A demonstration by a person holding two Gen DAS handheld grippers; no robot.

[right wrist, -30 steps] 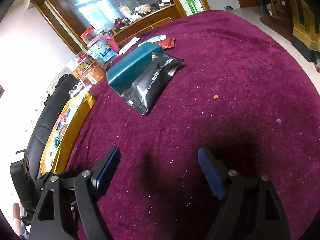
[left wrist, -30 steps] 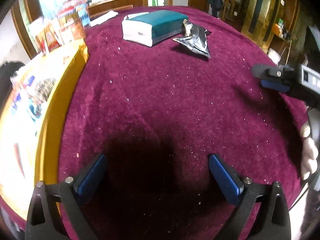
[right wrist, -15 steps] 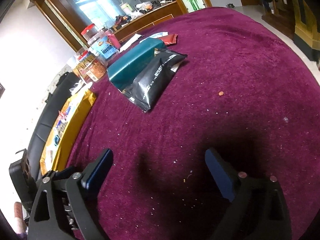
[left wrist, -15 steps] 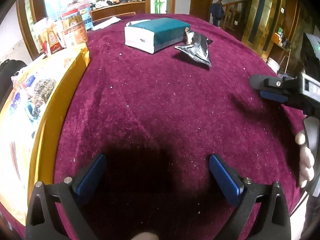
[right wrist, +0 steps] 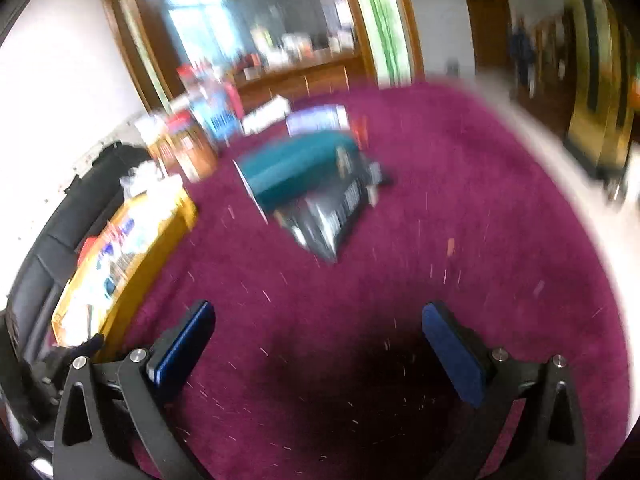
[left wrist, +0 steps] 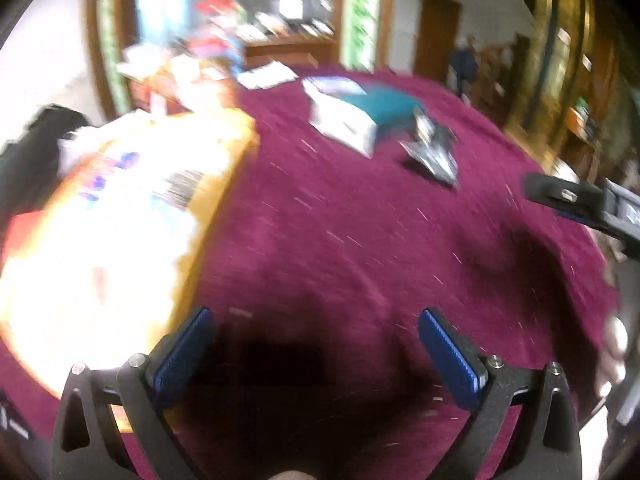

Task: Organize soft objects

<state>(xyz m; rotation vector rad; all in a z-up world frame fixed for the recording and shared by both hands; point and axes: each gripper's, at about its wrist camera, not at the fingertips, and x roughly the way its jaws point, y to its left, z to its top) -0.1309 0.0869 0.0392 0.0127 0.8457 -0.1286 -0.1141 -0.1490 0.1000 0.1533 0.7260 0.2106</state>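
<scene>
A teal and white tissue pack [left wrist: 356, 114] lies at the far side of the maroon cloth, with a black and silver snack bag [left wrist: 434, 152] beside it. In the right wrist view the tissue pack [right wrist: 296, 170] and the snack bag [right wrist: 336, 212] lie ahead of centre. My left gripper [left wrist: 316, 354] is open and empty above the cloth. My right gripper [right wrist: 318, 348] is open and empty too; its finger [left wrist: 568, 196] shows at the right edge of the left wrist view. Both views are motion-blurred.
A yellow box [left wrist: 120, 220] of packaged goods lies along the left side of the table; it also shows in the right wrist view [right wrist: 124, 256]. Jars and packets [right wrist: 200, 128] stand at the back left. The round table's edge [right wrist: 580, 208] curves away on the right.
Both grippers have tilted upward and swung, so the cameras show more of the room and blur. The tissue pack and snack bag have not moved on the cloth. Both grippers stay open.
</scene>
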